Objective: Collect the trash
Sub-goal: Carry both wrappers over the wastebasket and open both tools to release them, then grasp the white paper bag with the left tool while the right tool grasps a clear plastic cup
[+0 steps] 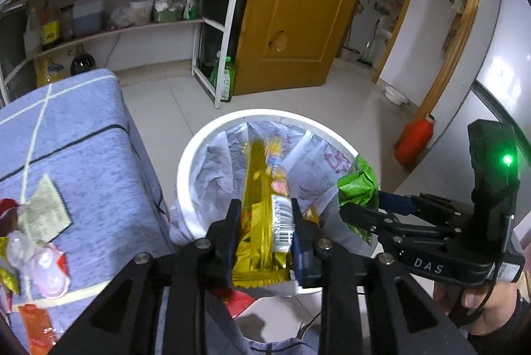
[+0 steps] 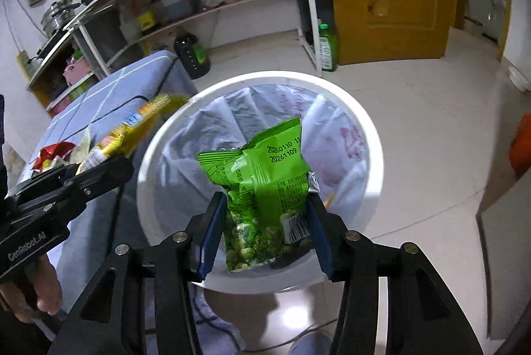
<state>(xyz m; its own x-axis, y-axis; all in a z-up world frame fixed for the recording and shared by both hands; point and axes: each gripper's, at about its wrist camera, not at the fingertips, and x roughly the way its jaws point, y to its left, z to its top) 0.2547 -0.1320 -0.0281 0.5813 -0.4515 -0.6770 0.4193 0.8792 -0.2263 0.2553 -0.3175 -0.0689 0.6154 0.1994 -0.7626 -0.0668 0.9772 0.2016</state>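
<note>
Left wrist view: your left gripper point(image 1: 265, 224) pinches the yellow wrapper point(image 1: 262, 205) between its pads, above the lined white bin point(image 1: 186, 176). More trash lies on the blue table point(image 1: 83, 149).

Right wrist view: your right gripper point(image 2: 265, 229) has the green packet point(image 2: 262, 185) between widely spread jaws over the bin point(image 2: 371, 136); pad contact is uncertain.

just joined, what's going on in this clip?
A person is clearing snack trash from a blue-covered table into a white lined bin, with a handheld gripper in each hand. The left gripper has a gold wrapper between its fingers, the right gripper a green snack bag, both over the bin's opening. More wrappers remain on the table.
</note>
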